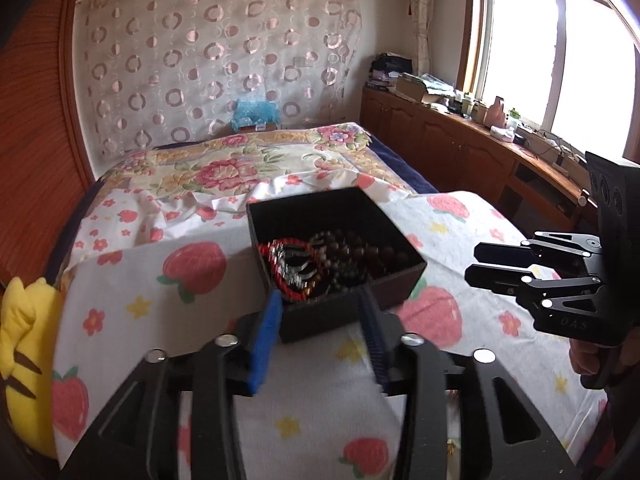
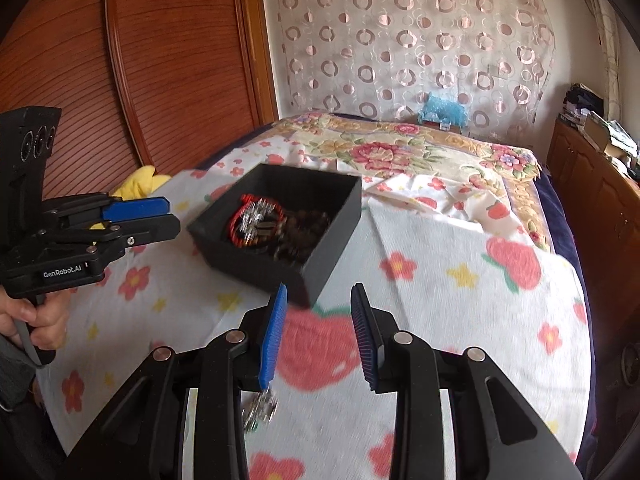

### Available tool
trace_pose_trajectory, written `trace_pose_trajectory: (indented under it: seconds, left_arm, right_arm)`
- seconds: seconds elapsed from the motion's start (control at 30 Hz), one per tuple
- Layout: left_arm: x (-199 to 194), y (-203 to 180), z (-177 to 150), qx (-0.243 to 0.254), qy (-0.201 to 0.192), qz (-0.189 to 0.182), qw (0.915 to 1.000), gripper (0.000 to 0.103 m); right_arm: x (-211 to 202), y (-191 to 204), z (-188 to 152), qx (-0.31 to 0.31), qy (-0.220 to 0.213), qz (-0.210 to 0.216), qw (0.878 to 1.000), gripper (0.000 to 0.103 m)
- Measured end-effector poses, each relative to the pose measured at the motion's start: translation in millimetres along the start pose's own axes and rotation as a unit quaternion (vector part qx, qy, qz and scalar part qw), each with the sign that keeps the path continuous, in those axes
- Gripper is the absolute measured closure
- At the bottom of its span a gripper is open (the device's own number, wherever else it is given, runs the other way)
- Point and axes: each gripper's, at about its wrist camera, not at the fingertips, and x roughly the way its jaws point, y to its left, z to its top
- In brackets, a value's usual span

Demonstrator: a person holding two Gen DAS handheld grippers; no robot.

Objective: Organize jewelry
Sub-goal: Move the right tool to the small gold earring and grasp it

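A black open box (image 1: 400,272) sits on the strawberry-print sheet (image 1: 192,320) of a bed. Inside lie a red cord bracelet (image 1: 296,292), a silver link piece (image 1: 288,266) and dark bead bracelets (image 1: 352,252). The box also shows in the right wrist view (image 2: 336,224). My left gripper (image 1: 322,304) is open and empty, its tips at the box's near wall. My right gripper (image 2: 320,300) is open just short of the box's near corner. A silvery jewelry piece (image 2: 262,408) lies on the sheet under its left finger. The right gripper also shows in the left wrist view (image 1: 482,264).
A yellow plush toy (image 1: 24,352) lies at the bed's left edge. A floral quilt (image 1: 248,160) covers the far bed. A wooden sideboard (image 1: 460,148) with clutter runs under the window at right. A wooden wardrobe (image 2: 160,60) stands at left.
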Motion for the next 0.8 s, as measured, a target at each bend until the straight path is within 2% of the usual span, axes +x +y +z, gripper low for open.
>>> trace_pose_trajectory:
  seconds: [0.07, 0.13, 0.2, 0.27, 0.3, 0.57, 0.8]
  left_arm:
    - [-4.0, -0.7, -11.8, -0.002, 0.008, 0.002, 1.0000, 0.054]
    - [-8.6, -1.3, -23.7, -0.005, 0.011, 0.008, 0.9999, 0.045]
    - [-12.9, -1.6, -33.8, -0.008, 0.013, 0.010, 0.9998, 0.041]
    - [-18.6, -2.0, -43.1, -0.011, 0.016, 0.016, 0.9997, 0.032]
    - [-20.7, -2.5, -45.2, -0.012, 0.016, 0.017, 0.9996, 0.024]
    - [-46.7, -10.1, -64.1, -0.004, 0.006, 0.022, 0.9997, 0.018]
    - [-52.6, 3.4, -79.7, -0.017, 0.007, 0.042, 0.9989, 0.016]
  right_arm:
    - [-2.8, 5.8, -8.7, -0.005, 0.008, -0.003, 1.000, 0.067]
    - [-5.7, 11.3, -15.2, -0.010, 0.013, -0.008, 1.000, 0.067]
    - [-10.0, 17.2, -21.3, -0.014, 0.016, -0.013, 1.000, 0.067]
    - [-14.3, 23.3, -27.8, -0.016, 0.018, -0.018, 1.000, 0.067]
    - [-16.3, 25.2, -30.5, -0.016, 0.018, -0.019, 1.000, 0.067]
    - [-32.5, 53.0, -50.7, -0.020, 0.019, -0.003, 1.000, 0.067]
    - [-24.9, 80.5, -62.7, -0.037, 0.033, 0.027, 0.998, 0.067]
